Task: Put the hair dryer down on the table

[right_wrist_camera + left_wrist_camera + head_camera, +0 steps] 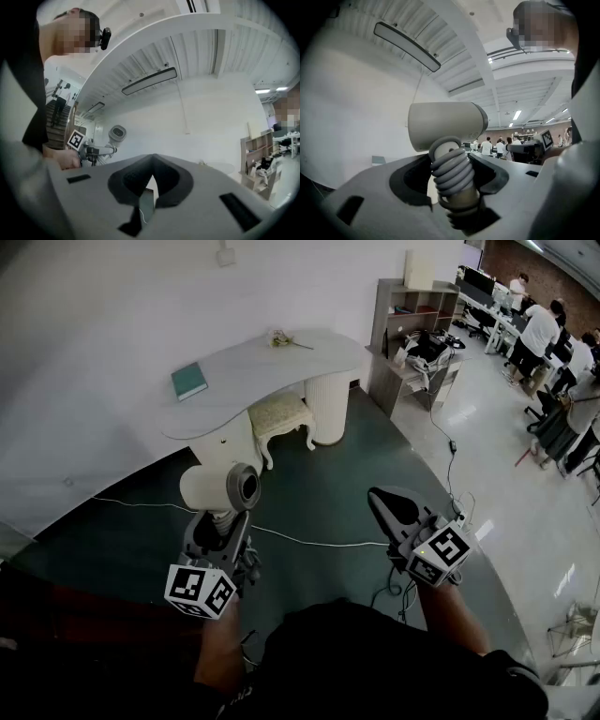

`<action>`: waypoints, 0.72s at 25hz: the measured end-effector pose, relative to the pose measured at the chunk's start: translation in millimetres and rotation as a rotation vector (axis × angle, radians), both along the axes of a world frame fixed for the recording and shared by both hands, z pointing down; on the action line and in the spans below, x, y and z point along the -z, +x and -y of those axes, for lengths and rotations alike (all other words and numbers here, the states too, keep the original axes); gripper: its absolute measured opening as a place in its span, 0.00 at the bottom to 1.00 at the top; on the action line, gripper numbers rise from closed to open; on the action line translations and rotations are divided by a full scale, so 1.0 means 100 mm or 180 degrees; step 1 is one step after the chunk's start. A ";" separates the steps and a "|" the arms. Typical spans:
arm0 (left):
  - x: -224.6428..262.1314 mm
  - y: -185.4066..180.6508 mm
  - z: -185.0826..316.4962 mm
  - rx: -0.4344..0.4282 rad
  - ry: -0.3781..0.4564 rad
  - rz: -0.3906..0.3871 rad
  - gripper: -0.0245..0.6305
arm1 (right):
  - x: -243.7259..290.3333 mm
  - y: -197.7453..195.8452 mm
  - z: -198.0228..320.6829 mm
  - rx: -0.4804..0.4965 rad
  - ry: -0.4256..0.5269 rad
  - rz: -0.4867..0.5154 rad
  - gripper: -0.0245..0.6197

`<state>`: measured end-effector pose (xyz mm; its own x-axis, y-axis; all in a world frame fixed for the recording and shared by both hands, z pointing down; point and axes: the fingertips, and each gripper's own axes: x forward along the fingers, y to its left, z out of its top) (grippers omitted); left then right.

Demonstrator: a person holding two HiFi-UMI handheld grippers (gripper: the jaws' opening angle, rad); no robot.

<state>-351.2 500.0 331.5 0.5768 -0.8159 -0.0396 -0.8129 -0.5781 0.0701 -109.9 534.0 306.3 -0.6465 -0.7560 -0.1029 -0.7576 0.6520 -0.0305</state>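
Over green floor (328, 493), left fingers (379, 192) grip hair dryer (445, 124) handle; right fingers (201, 187) seemingly closed.

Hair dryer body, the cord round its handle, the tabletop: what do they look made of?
Hair dryer: likely moulded plastic, beige, matte; smooth shell, soft highlights.
Cord: rubbery grey sheath, probably; coils wound round the handle look dull.
Tabletop: pale, smooth, semi-matte, painted wood or laminate; cannot tell which.

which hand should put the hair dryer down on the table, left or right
Left. The left gripper holds the hair dryer by its cord-wrapped handle, with the table ahead of it. The right gripper is empty, fingers together, off to the side.
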 end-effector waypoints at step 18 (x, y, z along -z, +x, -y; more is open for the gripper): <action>0.10 0.40 0.11 -0.0029 0.0102 0.0096 0.41 | -0.16 0.47 0.08 -0.0174 -0.0059 0.0033 0.05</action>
